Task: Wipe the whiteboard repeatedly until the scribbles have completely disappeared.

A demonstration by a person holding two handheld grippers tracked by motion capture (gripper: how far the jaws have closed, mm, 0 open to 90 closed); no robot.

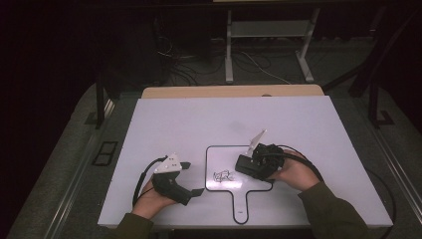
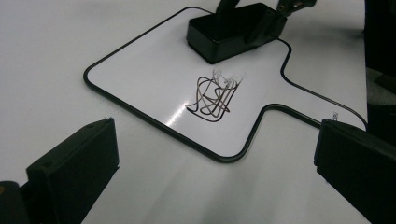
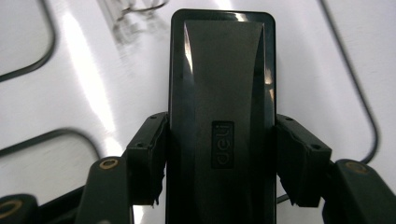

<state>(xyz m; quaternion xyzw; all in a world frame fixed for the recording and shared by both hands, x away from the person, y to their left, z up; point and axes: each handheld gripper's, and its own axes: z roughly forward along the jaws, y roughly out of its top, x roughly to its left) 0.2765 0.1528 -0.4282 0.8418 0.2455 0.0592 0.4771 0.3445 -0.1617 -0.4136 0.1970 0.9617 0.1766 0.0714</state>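
Black "deli" eraser (image 3: pixel 222 121) clenched in right tool (image 3: pixel 223 163), left tool (image 2: pixel 210 172) released, beside scribble (image 2: pixel 214 97).

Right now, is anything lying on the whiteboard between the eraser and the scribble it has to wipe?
Nothing visible. The eraser, clamped in the right gripper, sits on the small whiteboard with bare board between it and the scribble.

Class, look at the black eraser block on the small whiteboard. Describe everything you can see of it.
The black rectangular plastic eraser block has rounded corners, a glossy top and an embossed "deli" logo. It lies flat on the white paddle-shaped whiteboard with a black rim, beside and just short of a dark scribble whose near edge looks smeared. The right gripper is shut on it, its jaws pressing the two long sides.
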